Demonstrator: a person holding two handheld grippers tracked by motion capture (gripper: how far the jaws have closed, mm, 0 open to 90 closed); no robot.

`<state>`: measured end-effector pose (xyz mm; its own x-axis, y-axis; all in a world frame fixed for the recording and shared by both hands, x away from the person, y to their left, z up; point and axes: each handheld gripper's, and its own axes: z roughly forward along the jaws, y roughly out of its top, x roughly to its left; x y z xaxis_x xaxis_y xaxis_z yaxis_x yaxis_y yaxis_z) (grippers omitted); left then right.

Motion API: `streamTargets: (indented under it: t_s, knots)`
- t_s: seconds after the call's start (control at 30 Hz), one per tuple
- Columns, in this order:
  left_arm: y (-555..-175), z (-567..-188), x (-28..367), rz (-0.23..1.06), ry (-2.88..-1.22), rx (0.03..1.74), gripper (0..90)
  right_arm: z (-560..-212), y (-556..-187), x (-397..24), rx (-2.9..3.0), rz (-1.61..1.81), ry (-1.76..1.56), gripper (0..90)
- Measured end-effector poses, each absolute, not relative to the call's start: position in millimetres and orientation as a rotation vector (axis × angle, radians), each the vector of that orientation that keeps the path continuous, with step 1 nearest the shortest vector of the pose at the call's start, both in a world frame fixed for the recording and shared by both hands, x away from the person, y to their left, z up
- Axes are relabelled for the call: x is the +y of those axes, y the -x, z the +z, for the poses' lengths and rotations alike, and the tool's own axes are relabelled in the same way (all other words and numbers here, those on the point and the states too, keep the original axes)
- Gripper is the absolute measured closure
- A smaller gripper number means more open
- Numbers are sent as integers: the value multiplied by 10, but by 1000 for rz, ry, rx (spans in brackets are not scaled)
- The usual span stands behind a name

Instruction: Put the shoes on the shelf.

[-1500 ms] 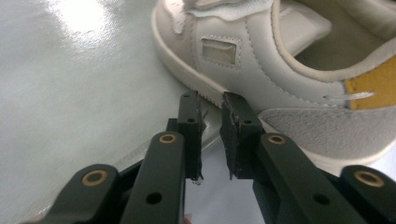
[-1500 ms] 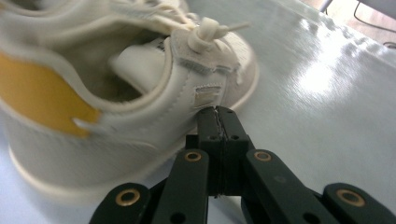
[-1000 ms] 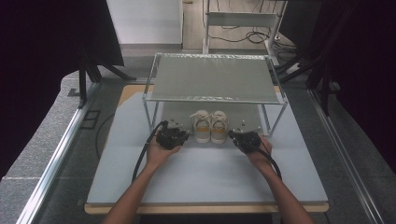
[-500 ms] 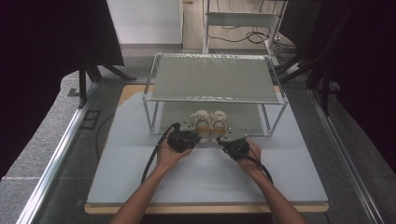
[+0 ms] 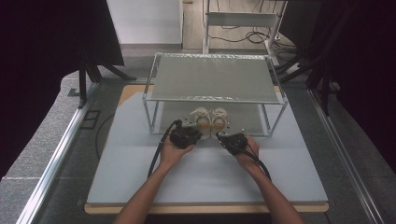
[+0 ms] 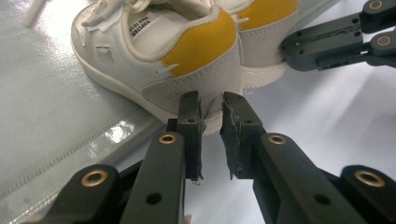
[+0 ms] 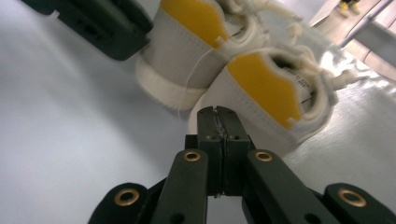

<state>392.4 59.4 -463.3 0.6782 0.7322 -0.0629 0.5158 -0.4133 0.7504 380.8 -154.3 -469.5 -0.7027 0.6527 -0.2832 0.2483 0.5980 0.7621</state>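
My left gripper (image 6: 212,109) and right gripper (image 7: 216,113) both clenched on nothing, tips at the heels of the white-and-yellow shoes (image 5: 211,117). Both hands low, level, pointing forward. Pair sits on the table (image 5: 140,186) under the rack (image 5: 215,79). Tongue label (image 6: 144,25) print unreadable.

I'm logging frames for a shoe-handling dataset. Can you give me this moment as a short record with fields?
items: pair of small white sneakers with yellow heel patches
location: under the metal rack, heels toward the person
left gripper: jaws nearly together, tips at the left sneaker's heel, not gripping it
right gripper: shut, empty, tips by the right sneaker's heel
surface: pale grey table
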Motion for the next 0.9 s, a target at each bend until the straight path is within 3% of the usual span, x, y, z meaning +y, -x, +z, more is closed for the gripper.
streamTargets:
  t_s: [0.9]
  knots:
    - [-4255, -4639, 540, 411, -2146, 978, 778, -4736, -4121, -1521, 2233, 976, -773, 889]
